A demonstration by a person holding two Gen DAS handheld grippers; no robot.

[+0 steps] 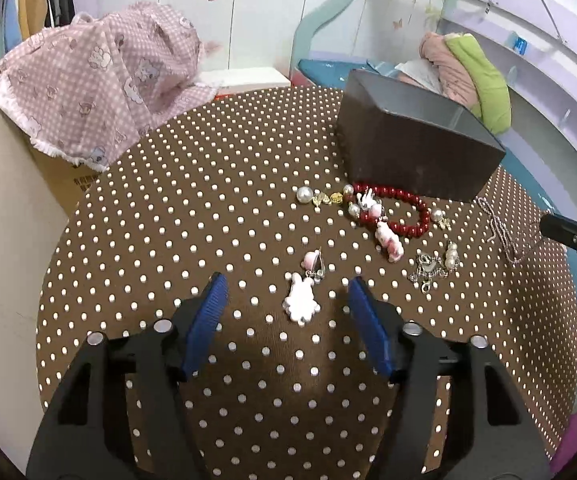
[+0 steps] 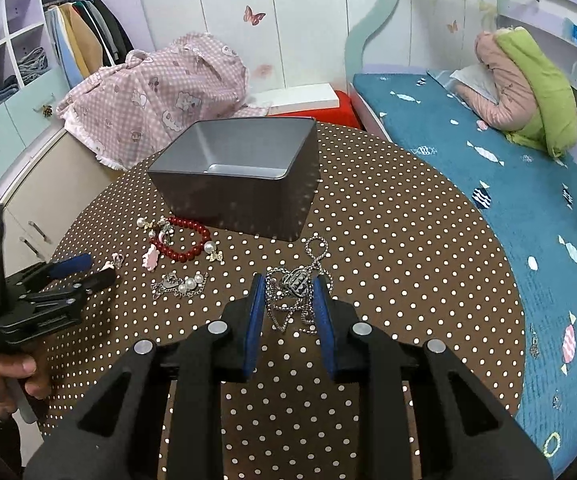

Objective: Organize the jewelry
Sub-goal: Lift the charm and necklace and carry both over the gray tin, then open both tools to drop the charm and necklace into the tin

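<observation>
While the grey box (image 2: 232,176) sat empty, your right gripper (image 2: 288,296) pinched the silver necklace (image 2: 296,286) just before it. Your left gripper (image 1: 288,300) stood spread around the rabbit charm (image 1: 301,300); bracelet (image 1: 404,210) and pearls (image 1: 451,258) waited beside the box

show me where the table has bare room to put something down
Bare cloth lies to the left of the white rabbit charm, out to the table edge, and to the right of the grey box toward the bed. It is crowded in front of the box: red bead bracelet, pearl pieces, silver chain.
</observation>
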